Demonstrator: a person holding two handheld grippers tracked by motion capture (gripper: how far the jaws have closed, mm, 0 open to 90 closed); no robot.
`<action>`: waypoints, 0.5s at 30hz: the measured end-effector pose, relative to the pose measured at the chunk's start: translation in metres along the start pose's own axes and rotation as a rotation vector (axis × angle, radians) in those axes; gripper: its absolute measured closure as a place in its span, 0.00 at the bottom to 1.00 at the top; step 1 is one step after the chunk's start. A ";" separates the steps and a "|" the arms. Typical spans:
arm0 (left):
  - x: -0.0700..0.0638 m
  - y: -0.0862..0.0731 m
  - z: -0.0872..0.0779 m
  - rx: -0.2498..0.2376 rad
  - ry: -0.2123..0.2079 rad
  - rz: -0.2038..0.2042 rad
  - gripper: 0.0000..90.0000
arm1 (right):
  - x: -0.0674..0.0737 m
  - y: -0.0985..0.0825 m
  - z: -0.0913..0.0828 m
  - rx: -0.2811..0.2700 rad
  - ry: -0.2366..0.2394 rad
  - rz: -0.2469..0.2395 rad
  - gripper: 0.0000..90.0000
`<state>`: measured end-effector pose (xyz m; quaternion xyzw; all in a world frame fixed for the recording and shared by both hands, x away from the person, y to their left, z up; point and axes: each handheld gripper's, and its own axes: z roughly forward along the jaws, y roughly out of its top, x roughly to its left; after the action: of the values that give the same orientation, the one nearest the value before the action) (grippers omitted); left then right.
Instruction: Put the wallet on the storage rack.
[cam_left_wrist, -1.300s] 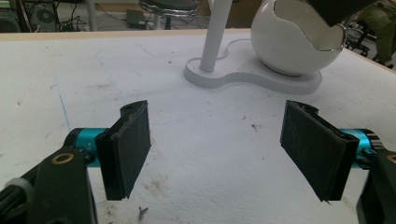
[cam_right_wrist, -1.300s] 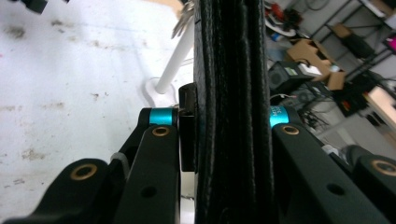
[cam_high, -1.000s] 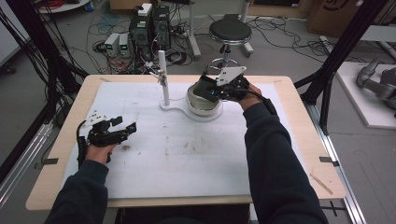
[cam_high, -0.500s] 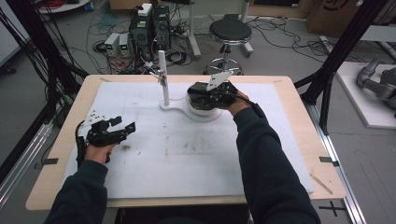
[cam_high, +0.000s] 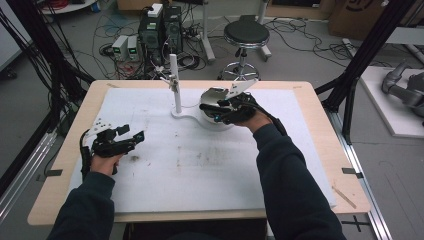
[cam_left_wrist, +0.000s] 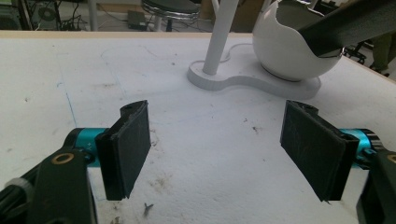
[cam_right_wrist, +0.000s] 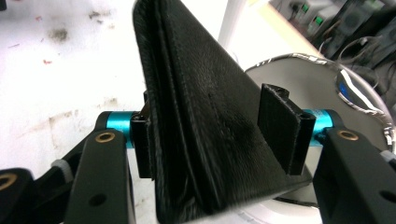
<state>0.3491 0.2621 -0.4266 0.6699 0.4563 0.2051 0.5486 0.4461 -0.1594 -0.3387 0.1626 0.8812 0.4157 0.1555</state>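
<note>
Two risks, with fingers (cam_right_wrist: 280, 126) of the right gripper (cam_right_wrist: 212, 107) just opening, loose around the black folded leather wallet (cam_right_wrist: 201, 116) propped in the round white bowl (cam_left_wrist: 285, 51), left gripper (cam_left_wrist: 219, 149) gaping empty: snagging a finger, or toppling over the rim onto the worktop (cam_high: 200, 165).

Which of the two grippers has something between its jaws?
The right gripper: a black leather wallet stands between its jaws, over the white bowl. The left gripper is open over bare table.

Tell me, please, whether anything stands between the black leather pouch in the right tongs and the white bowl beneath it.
Nothing visible does. The pouch hangs between the right tongs, which have just been opening, directly over the bowl's open mouth.
</note>
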 end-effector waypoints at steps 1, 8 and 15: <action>0.000 0.000 0.000 0.001 0.000 0.000 0.27 | 0.000 -0.003 -0.001 0.005 0.017 0.025 0.46; -0.002 0.000 0.000 0.003 -0.004 0.004 0.27 | 0.001 -0.008 -0.007 0.032 0.051 0.108 0.42; -0.002 0.000 0.001 0.011 -0.004 0.007 0.27 | 0.003 -0.020 -0.007 -0.025 0.104 0.151 0.41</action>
<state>0.3486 0.2600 -0.4267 0.6749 0.4537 0.2033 0.5452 0.4379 -0.1748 -0.3503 0.2050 0.8681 0.4450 0.0798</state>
